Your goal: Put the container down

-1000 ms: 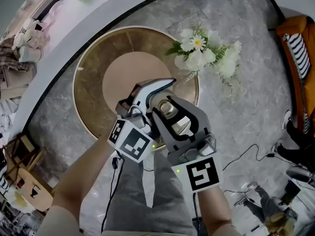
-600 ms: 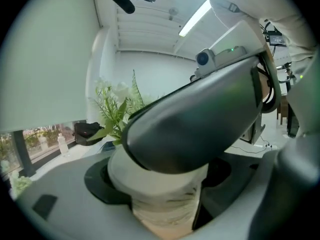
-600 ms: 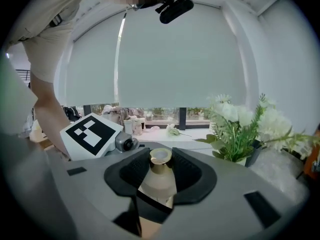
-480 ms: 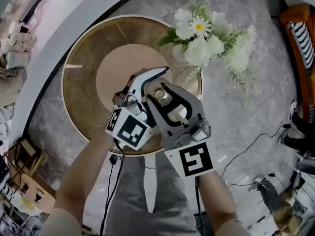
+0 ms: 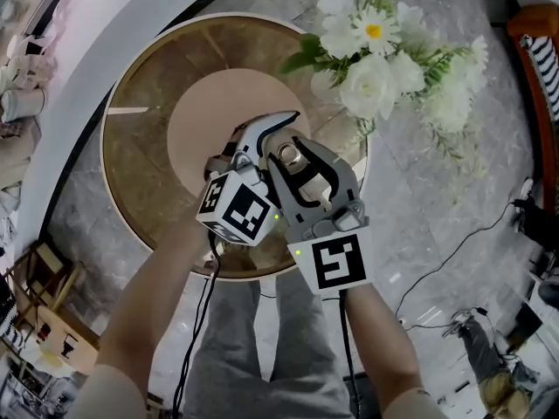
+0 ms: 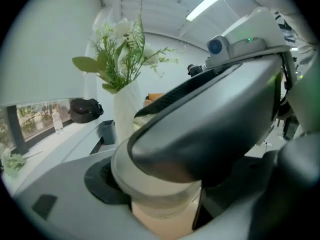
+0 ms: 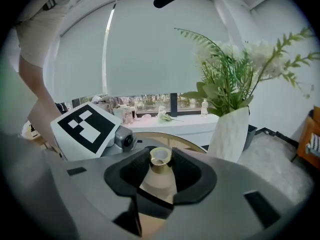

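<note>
The container [image 5: 286,154] is a small pale bottle with a gold neck, held over the round wooden table [image 5: 144,177] just right of its lighter middle disc. My right gripper [image 5: 294,160] is shut on the container's gold neck [image 7: 160,157], its dark pads on both sides of it. My left gripper [image 5: 265,140] is shut on the container's translucent round body [image 6: 160,196] from the left. The two grippers crowd each other, and the right gripper's grey housing [image 6: 215,129] covers the top of the bottle in the left gripper view. I cannot tell whether the bottle's base touches the table.
A white vase [image 7: 227,134] of white flowers and green leaves [image 5: 380,64] stands at the table's far right edge, close beside the grippers. Grey marble floor surrounds the table. A white curved ledge [image 5: 79,77] runs behind it, and cables [image 5: 454,251] lie on the floor at right.
Both grippers, still shut on the container, have moved from the table's near edge in towards its middle. The flowers now sit higher and further right in the view.
</note>
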`<state>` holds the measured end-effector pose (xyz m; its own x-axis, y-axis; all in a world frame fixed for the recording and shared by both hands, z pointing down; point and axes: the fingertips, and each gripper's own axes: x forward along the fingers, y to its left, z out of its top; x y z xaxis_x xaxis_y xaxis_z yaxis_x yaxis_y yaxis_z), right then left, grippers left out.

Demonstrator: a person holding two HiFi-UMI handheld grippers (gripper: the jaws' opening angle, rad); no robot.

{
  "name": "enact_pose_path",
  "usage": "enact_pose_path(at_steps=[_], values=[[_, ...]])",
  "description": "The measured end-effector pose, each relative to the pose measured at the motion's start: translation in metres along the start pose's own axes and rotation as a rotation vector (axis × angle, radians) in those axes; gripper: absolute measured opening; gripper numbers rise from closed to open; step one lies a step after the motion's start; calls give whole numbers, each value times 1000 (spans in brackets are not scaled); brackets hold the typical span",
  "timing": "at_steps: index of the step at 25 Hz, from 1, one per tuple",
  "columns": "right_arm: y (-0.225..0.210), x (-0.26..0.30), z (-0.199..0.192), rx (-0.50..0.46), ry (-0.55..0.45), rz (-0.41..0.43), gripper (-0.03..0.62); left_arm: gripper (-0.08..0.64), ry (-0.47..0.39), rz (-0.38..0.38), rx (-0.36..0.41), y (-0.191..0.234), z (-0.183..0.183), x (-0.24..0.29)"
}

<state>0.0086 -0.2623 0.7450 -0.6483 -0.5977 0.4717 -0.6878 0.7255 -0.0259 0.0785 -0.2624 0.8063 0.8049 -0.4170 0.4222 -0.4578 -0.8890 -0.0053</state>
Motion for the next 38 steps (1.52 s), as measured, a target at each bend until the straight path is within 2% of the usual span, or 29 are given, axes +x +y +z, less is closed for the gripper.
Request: enact_pose_path(at_steps=[6,10,20,27,33,38], values=[[-17,5,-22,20,-2,-46,137,354,99,-13,-5,-2,-27,15],[-27,8,-38,-11,28,-68,137,356,129,-24,-22,-1,-41,16],[-39,16,-52,11,9,-80,137,356,118,-16,-45,-4,-48,15],[-40,14,-56,41,-16,-59,138,356,105,13,-98,-2,-52,9],[-40,10,-52,42,-19,-70,140,356,104,33,-98,0,-48,5],[-43,0,-47,54,4,-92,155,354,140,33,-73,-5,-48,-2]])
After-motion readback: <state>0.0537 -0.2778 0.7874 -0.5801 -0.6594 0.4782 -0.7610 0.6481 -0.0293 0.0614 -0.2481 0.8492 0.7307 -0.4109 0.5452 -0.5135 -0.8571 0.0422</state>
